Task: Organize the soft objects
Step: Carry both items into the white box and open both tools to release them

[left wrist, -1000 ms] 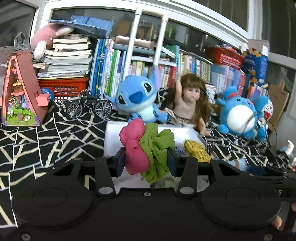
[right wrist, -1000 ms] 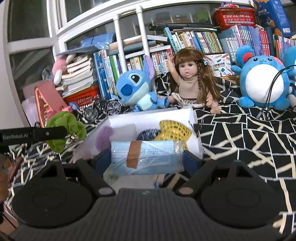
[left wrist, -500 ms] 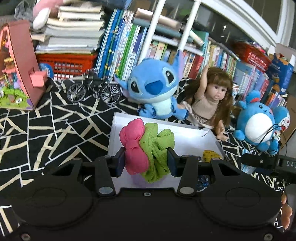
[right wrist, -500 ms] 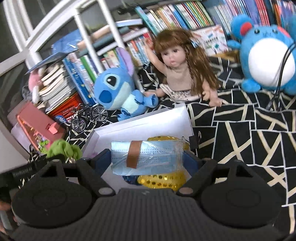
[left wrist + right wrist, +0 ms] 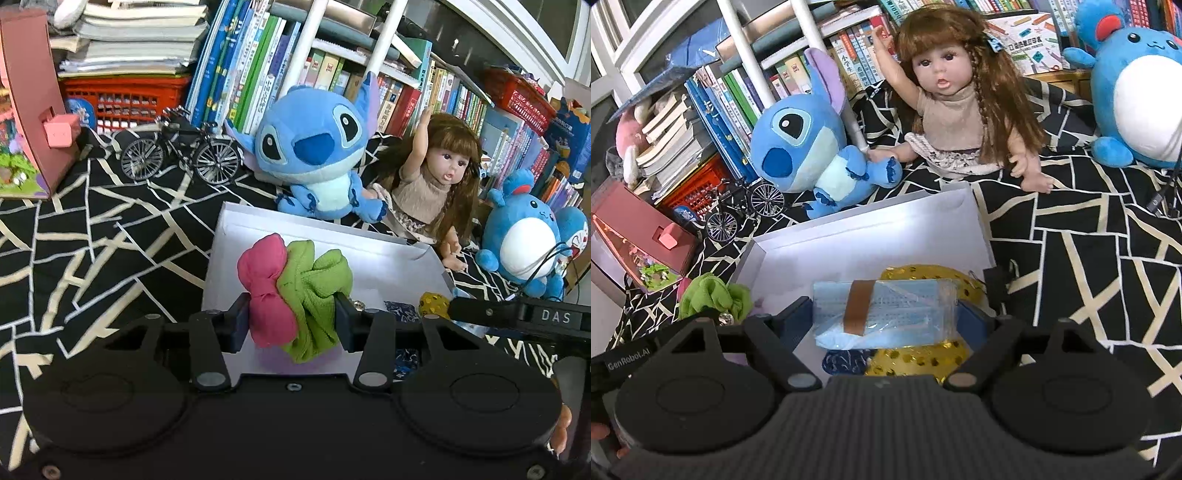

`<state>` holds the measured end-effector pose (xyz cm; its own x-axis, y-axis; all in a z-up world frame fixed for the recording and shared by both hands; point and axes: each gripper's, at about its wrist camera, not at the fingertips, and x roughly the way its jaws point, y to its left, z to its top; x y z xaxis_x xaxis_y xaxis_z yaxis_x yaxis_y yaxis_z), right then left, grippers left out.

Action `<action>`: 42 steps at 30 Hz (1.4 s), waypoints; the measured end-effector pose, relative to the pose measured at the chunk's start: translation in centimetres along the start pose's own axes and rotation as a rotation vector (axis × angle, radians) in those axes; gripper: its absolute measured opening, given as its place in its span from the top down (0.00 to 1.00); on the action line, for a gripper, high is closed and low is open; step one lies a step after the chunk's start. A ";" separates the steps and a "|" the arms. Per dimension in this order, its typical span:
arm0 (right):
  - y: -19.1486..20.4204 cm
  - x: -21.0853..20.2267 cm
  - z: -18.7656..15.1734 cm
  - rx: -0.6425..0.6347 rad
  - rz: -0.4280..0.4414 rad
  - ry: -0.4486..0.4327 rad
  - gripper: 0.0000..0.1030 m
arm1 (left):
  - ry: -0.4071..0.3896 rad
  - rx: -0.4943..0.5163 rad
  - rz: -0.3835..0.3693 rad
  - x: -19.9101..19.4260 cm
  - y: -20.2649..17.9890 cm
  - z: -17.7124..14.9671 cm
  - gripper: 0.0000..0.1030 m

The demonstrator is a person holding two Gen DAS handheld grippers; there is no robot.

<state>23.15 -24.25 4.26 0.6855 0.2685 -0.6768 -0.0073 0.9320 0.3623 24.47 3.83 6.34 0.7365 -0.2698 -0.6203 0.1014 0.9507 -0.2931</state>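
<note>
The white box (image 5: 871,236) lies on the black patterned cloth (image 5: 92,236), hemmed at its far edge by the blue plush (image 5: 314,155) and the doll (image 5: 956,107), with open cloth to its left and right. Inside sit a yellow sequined piece (image 5: 923,360) and a dark blue patterned piece (image 5: 846,360). The left gripper (image 5: 291,314) pinches a pink and green scrunchie (image 5: 295,284) over the box; the right gripper (image 5: 886,314) pinches a blue mask pack (image 5: 886,310) above the yellow piece.
</note>
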 end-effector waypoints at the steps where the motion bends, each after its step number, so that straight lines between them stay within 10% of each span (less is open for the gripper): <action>1: 0.2 0.1 0.0 -0.007 0.000 0.000 0.19 | 0.005 -0.006 -0.007 0.1 0.0 0.0 0.57; 42: 3.3 2.9 0.1 -0.076 0.007 0.021 0.11 | -0.050 0.046 0.043 -0.5 0.8 -1.5 0.15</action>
<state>25.15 -20.47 3.55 0.6701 0.2795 -0.6876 -0.0677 0.9456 0.3184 23.18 4.51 5.31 0.7731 -0.2218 -0.5943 0.0991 0.9676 -0.2322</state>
